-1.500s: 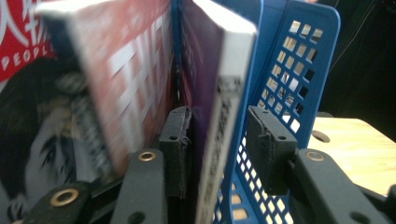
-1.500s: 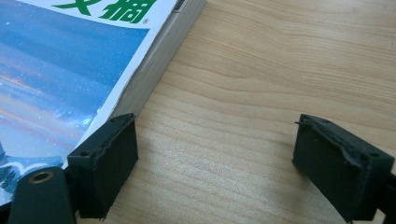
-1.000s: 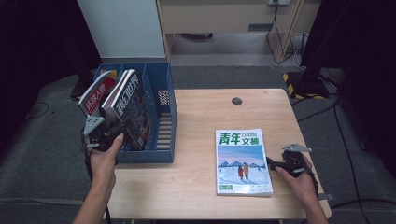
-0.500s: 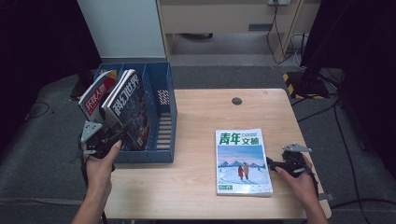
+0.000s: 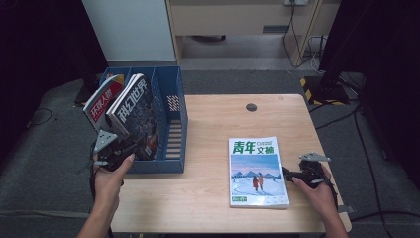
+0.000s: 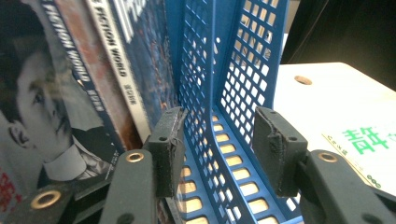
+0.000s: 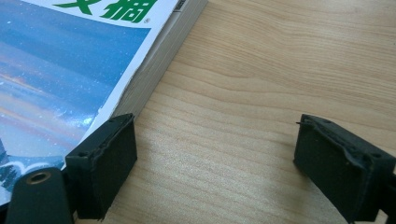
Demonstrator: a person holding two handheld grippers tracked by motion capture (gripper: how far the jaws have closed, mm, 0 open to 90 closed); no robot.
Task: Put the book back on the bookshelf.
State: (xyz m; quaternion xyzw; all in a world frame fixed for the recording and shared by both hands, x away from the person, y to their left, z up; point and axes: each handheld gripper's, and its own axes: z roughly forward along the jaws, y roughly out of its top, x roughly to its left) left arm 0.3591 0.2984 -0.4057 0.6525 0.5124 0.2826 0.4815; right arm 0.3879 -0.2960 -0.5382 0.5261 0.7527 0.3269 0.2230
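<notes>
The left gripper [image 5: 130, 148] sits at the near end of the blue file rack [image 5: 171, 119], jaws spread and gripping nothing; a rack divider stands between them, and the dark science-fiction magazine [image 5: 133, 106] leans just beside one pad. The magazine stands tilted in the rack's left compartment beside a red-titled one [image 5: 101, 101]. The right gripper [image 7: 215, 158] rests open on the table [image 5: 218, 119] beside the blue-covered magazine [image 5: 256, 171] lying flat there.
</notes>
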